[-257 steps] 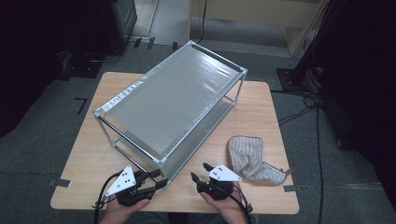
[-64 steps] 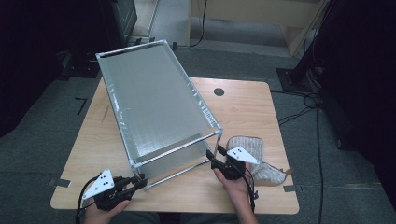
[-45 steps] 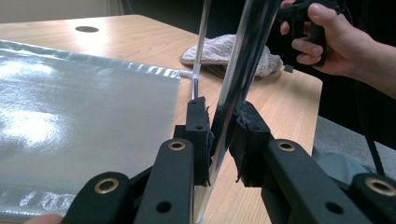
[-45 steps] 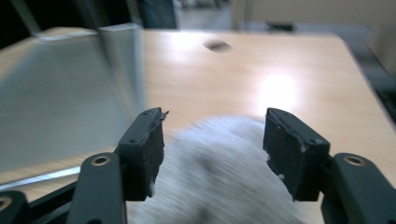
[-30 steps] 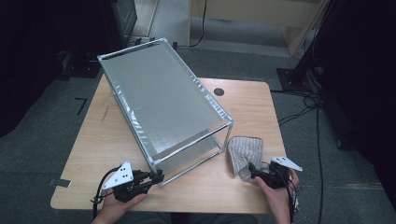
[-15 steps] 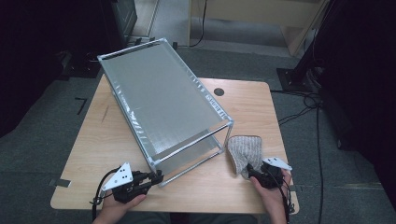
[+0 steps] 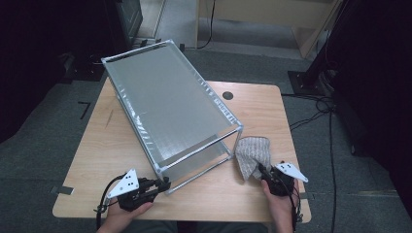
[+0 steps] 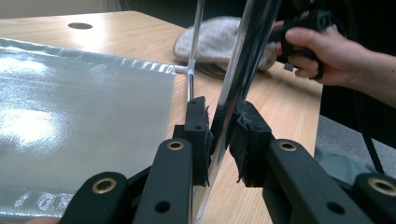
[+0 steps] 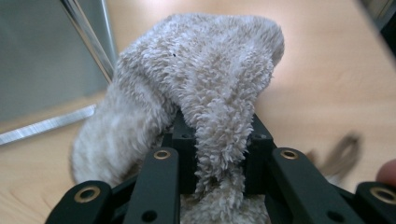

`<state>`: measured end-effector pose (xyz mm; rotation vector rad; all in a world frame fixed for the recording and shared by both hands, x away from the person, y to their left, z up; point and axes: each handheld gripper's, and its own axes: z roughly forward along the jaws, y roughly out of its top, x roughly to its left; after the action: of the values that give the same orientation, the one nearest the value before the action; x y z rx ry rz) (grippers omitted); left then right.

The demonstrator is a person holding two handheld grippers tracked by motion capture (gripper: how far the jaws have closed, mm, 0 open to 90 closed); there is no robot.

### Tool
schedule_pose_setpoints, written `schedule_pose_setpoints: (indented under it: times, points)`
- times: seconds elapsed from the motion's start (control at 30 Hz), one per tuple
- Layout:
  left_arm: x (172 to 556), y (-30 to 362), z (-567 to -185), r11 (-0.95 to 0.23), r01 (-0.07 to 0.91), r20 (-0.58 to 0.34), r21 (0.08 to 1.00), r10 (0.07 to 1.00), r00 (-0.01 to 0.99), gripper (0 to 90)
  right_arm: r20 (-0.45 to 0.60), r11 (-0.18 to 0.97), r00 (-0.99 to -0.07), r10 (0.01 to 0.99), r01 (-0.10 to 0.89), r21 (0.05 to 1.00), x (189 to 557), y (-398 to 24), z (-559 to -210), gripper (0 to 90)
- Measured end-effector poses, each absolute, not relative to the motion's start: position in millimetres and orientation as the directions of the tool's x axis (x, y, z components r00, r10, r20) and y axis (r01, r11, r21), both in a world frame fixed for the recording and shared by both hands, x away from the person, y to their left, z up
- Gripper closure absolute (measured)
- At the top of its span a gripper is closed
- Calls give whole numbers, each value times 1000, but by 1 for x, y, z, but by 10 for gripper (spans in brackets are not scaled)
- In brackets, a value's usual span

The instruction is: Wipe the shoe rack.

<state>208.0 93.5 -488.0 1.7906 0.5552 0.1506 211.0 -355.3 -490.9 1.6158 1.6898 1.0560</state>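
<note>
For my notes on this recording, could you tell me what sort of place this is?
Probably a lab or workshop: a light wooden table on grey carpet, black cables trailing across the floor, dark equipment stands around it.

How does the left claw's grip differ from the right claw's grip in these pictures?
The left claw is shut on a hard, shiny metal post of the rack; the right claw, whose jaws have just been closing, pinches a soft, fluffy towel. The post stands upright; the towel drapes over the jaws. Both claws are closed on something.
</note>
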Motion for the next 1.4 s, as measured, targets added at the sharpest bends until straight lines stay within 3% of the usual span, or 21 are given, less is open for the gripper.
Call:
schedule_pose_setpoints:
  times: [0.17,0.2,0.37,0.4,0.47,0.57,0.67,0.8,0.9,1.0,1.2,1.4]
  points:
    - [205,88,-488,-196,289,-183,937,428,885,778,95,-42,-110,989,411,911,206,-349,-462,729]
    - [205,86,-489,-199,286,-181,937,423,888,778,91,-49,-110,990,334,941,204,-346,-442,729]
    - [204,85,-489,-190,292,-190,937,424,885,778,74,-46,-126,989,210,977,203,-342,-408,729]
    - [203,85,-490,-190,293,-189,937,429,884,777,61,-42,-144,988,133,990,204,-338,-390,729]
    - [203,85,-490,-184,295,-192,938,433,881,778,53,-41,-164,985,75,996,206,-333,-374,729]
    - [203,85,-491,-181,301,-198,936,435,878,776,45,-24,-225,973,93,995,218,-319,-362,727]
    - [200,79,-489,-197,282,-161,939,474,866,782,-2,36,-258,966,127,991,228,-299,-368,725]
    - [200,75,-489,-188,299,-176,936,484,857,785,-3,51,-298,954,154,987,234,-284,-375,726]
    - [202,79,-491,-155,346,-241,925,465,852,774,27,34,-342,939,170,985,231,-278,-373,725]
    - [197,80,-492,-169,308,-194,936,484,853,781,33,37,-376,926,177,984,226,-269,-373,725]
    - [197,81,-493,-166,297,-183,940,490,853,786,27,56,-429,903,181,982,216,-243,-371,725]
    - [197,80,-494,-158,301,-190,940,490,851,785,6,106,-560,828,168,980,205,-205,-366,722]
